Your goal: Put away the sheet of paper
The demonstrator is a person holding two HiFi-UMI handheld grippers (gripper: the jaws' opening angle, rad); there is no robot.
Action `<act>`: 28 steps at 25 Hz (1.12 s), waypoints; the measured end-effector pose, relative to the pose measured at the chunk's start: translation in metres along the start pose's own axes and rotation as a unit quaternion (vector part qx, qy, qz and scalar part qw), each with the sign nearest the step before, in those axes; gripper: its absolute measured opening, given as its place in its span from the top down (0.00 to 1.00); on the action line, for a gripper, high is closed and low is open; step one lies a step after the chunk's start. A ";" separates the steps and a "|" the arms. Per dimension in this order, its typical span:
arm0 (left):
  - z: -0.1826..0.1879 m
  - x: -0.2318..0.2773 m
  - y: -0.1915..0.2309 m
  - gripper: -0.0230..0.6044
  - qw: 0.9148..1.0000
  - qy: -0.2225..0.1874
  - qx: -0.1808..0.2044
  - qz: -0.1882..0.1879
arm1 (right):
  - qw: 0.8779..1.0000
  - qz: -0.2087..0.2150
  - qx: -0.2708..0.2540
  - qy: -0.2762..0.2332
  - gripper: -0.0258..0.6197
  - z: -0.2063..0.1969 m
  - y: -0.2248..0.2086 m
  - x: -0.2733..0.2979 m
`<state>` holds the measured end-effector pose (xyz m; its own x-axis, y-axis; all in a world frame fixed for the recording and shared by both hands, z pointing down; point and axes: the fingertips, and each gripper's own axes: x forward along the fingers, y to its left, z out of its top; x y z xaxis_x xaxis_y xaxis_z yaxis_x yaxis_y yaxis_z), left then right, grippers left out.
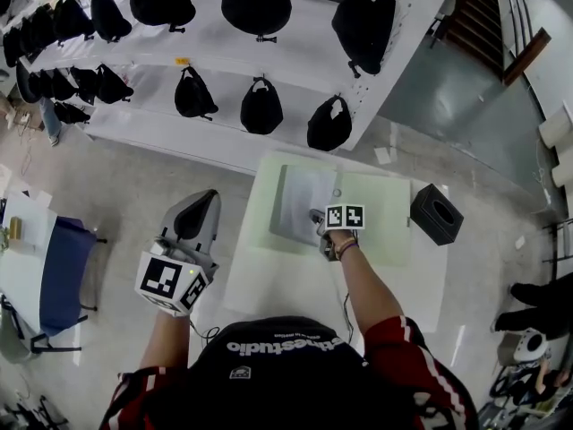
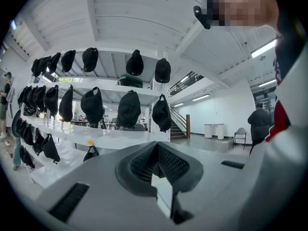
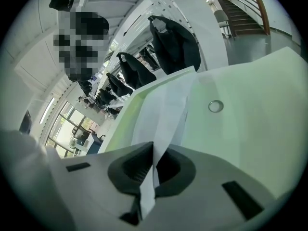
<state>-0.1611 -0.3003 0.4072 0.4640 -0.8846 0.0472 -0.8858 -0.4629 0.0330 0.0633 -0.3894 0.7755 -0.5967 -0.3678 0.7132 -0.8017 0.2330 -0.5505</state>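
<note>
- Step in hand: pickup of the sheet of paper (image 1: 300,200). Judged early in the task, since most of the sheet lies on the green mat (image 1: 394,231).
- Right tongs (image 3: 154,150): pinching the near edge of the sheet, pointing down at a slant. The paper stands as a thin white strip between the ribbed dark pads.
- Left tongs (image 1: 204,200): held level, off to the left of the tabletop (image 1: 269,285), near nothing of the task. Pads read as pressed together with nothing between them, facing shelves of black caps (image 1: 260,107).
- Location of sheet: on the mat, far half flat, near edge curled up into my right grip. A small metal ring (image 3: 215,106) sits on the mat just beside it.
- Next move, my judgement: lift and carry with the right alone, slowly, because one edge pinch lets the rest hang and swing. I can't make out any folder or tray to receive it. A black box (image 1: 436,213) with a top opening stands at the mat's right corner, but its purpose is unclear.
- Materials:
  - The sheet is thin, limp and matte white, with a soft bend and no hard crease.
  - The mat is pale green, smooth and flat.
  - The tabletop is white and glossy.
  - The tong bodies are grey moulded plastic.
- Risk: paper slipping or tearing at the pinch.
</note>
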 end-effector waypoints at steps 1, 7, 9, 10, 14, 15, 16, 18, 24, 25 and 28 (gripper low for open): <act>0.000 -0.001 0.001 0.96 1.000 0.001 0.000 0.001 | 1.000 0.002 -0.002 0.002 0.96 0.000 0.002 0.003; -0.004 -0.005 0.007 0.96 1.000 0.007 -0.009 0.010 | 1.000 0.001 -0.011 0.012 0.96 -0.002 0.009 0.014; -0.004 -0.006 0.008 0.96 1.000 0.007 -0.009 0.010 | 1.000 0.003 -0.010 0.012 0.96 -0.002 0.010 0.015; -0.004 -0.007 0.008 0.96 1.000 0.007 -0.009 0.011 | 1.000 0.004 -0.009 0.012 0.96 -0.003 0.011 0.015; -0.004 -0.008 0.009 0.96 1.000 0.005 -0.009 0.010 | 1.000 0.008 -0.009 0.013 0.96 -0.004 0.013 0.016; -0.004 -0.009 0.009 0.96 1.000 0.005 -0.009 0.011 | 1.000 0.008 -0.009 0.013 0.96 -0.004 0.013 0.016; -0.004 -0.009 0.010 0.96 1.000 0.005 -0.008 0.012 | 1.000 0.008 -0.010 0.012 0.95 -0.004 0.014 0.016; -0.004 -0.009 0.010 0.96 1.000 0.005 -0.007 0.012 | 1.000 0.003 -0.017 0.011 0.95 -0.003 0.013 0.016; -0.002 -0.013 0.009 0.96 1.000 0.005 -0.007 0.016 | 0.999 -0.012 -0.031 0.002 0.81 -0.004 0.008 0.013; -0.002 -0.013 0.008 0.96 1.000 0.003 -0.006 0.014 | 0.999 -0.016 -0.030 -0.001 0.80 -0.004 0.006 0.012; -0.001 -0.014 0.006 0.96 1.000 0.002 -0.004 0.013 | 0.999 -0.030 -0.026 -0.005 0.80 -0.004 -0.002 0.007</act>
<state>-0.1728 -0.2902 0.4077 0.4400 -0.8965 0.0525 -0.8979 -0.4383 0.0406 0.0610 -0.3885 0.7836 -0.5470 -0.3920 0.7397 -0.8372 0.2562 -0.4833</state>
